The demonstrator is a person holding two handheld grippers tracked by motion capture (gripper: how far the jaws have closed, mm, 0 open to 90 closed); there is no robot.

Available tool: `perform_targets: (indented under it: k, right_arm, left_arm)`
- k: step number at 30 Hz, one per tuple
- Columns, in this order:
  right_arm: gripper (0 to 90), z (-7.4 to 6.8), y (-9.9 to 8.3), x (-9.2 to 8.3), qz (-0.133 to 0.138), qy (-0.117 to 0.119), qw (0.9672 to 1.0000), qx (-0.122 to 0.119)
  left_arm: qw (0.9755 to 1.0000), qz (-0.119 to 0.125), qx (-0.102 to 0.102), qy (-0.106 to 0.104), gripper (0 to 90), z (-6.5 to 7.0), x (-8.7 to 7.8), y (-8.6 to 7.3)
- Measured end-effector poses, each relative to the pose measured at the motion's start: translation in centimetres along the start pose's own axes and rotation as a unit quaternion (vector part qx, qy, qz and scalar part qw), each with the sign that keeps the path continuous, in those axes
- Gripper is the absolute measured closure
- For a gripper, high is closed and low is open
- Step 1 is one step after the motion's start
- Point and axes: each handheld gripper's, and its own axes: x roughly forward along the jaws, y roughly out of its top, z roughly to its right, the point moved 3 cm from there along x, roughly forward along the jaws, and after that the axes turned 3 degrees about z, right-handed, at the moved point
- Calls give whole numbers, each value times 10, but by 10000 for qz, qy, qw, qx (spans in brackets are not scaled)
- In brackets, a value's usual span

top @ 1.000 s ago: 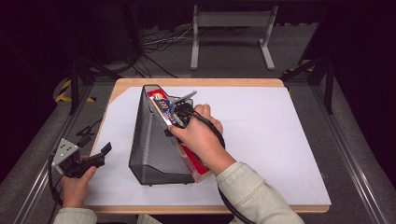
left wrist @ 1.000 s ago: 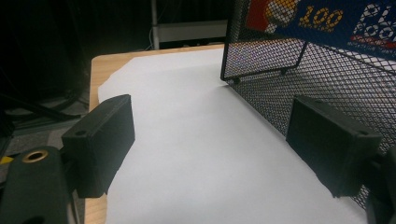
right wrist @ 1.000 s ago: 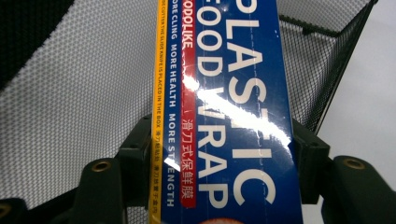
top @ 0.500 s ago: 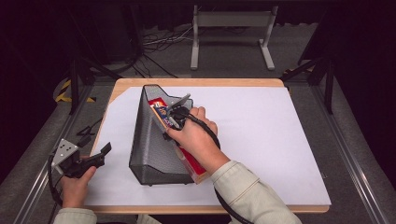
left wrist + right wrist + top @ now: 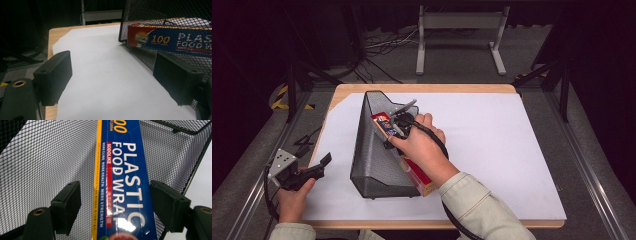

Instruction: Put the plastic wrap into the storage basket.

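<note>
Right tongs (image 5: pixel 115 202) have just been opening, jaws wide either side of the plastic wrap box (image 5: pixel 122 182) lying inside the black mesh basket (image 5: pixel 372 150). Left tongs (image 5: pixel 112 82) gape empty over the table (image 5: pixel 492 140).

A long, narrow cardboard box of plastic food wrap (image 5: pixel 125 185), blue on its broad face with white lettering, a yellow edge strip and a red end, lies lengthwise inside a black wire-mesh wedge-shaped basket (image 5: pixel 372 155). In the right gripper view the box runs straight up between the two jaws of the right gripper (image 5: pixel 120 207), nearer the right-hand jaw, with a gap on the left side. The jaws have just been opening, and the pads do not press on it. Its near end juts out of the basket's open side toward the person. The basket rests on the white sheet covering the counter (image 5: pixel 512 150), just beyond the right-hand jaw of the left gripper (image 5: pixel 112 80).
</note>
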Motion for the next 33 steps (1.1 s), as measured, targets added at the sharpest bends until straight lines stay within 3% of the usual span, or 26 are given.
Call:
perform_targets:
  k: [6,9,11,12,19,27,33]
  right_arm:
    - [227,-3,-2,-1,116,-34,9998,-153]
    - [216,-1,-1,-7,317,67,9992,-245]
    - [216,1,1,-16,646,145,9974,-275]
    - [216,1,1,-16,646,145,9974,-275]
    - [216,8,4,-41,1370,413,9891,-335]
    - [214,17,0,-68,1897,670,9785,-444]
    - [204,20,-3,-81,2090,839,9726,-586]
  left_arm:
    - [10000,-4,-24,11,165,0,1,0]
    - [10000,-21,-23,5,165,-1,2,-1]
    - [10000,-28,-21,9,165,-1,2,-1]
    - [10000,-29,-21,10,165,0,1,-2]
    - [10000,-39,-35,31,165,-1,2,-2]
    - [10000,-60,-45,13,166,0,3,-2]
    - [10000,-48,-44,4,165,0,3,-2]
